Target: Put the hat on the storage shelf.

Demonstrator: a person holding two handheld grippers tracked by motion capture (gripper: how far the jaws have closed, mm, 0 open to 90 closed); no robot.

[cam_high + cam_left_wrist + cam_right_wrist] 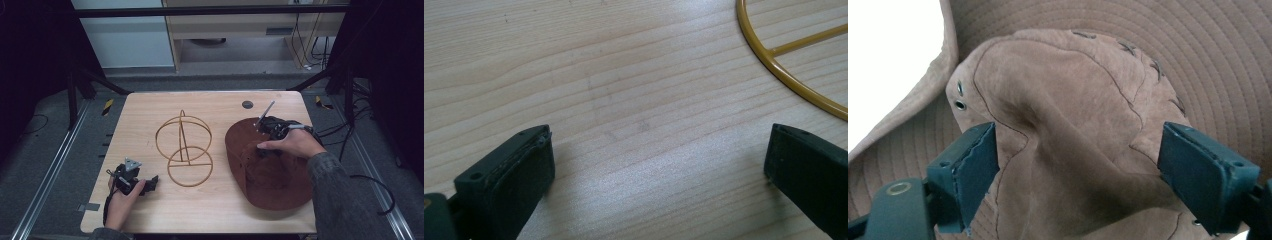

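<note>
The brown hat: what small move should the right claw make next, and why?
Probably it should close on the crown. The right claw stands open with a pad on each side of the brown hat, at its raised, creased crown, and does not yet press on it. Closing would likely pinch the crease for lifting.

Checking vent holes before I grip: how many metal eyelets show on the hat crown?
3: two eyelets together on the hat crown's left side, one low at right; more may be hidden.

High view: fixed above the near edge, facing forward and down over the whole worktop (210, 210).
Left gripper view: low, close to bare wood; shares the gold wire stand (784, 75) with the high view.
Right gripper view: close above the brown hat (1073, 130), also in the high view.
</note>
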